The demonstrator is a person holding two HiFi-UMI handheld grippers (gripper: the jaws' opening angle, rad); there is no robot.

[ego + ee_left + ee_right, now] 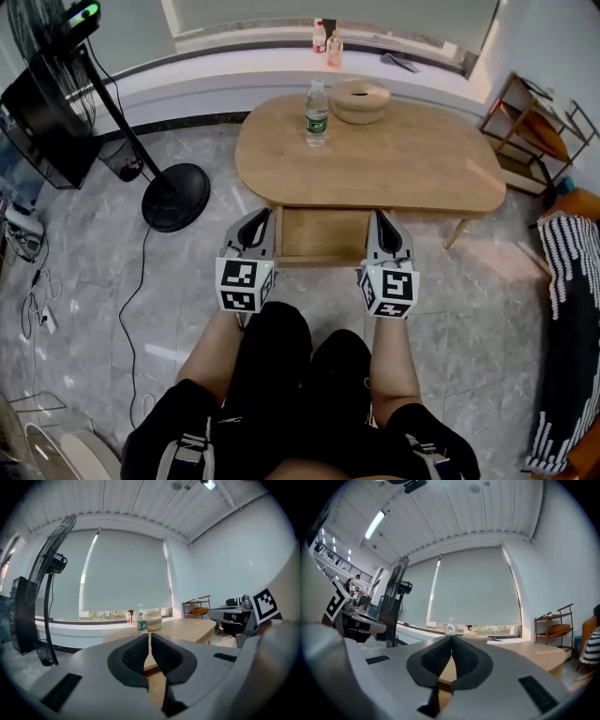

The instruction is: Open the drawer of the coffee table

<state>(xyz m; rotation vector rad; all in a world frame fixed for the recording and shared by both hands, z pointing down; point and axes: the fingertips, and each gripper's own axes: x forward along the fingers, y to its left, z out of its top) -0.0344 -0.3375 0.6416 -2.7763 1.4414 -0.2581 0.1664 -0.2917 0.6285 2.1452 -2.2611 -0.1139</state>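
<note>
Flanking open drawer (pixel 323 234): left gripper (pixel 255 225), right gripper (pixel 382 225), both closed, empty.

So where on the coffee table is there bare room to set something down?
The whole near half of the tabletop is bare, from the left end to the right end. The open drawer also looks empty. Crowded only at the far edge, where the water bottle and bowl stand.

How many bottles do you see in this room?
3. One water bottle stands on the coffee table beside the wooden bowl; two smaller bottles stand together on the window ledge behind it. More may be hidden.
</note>
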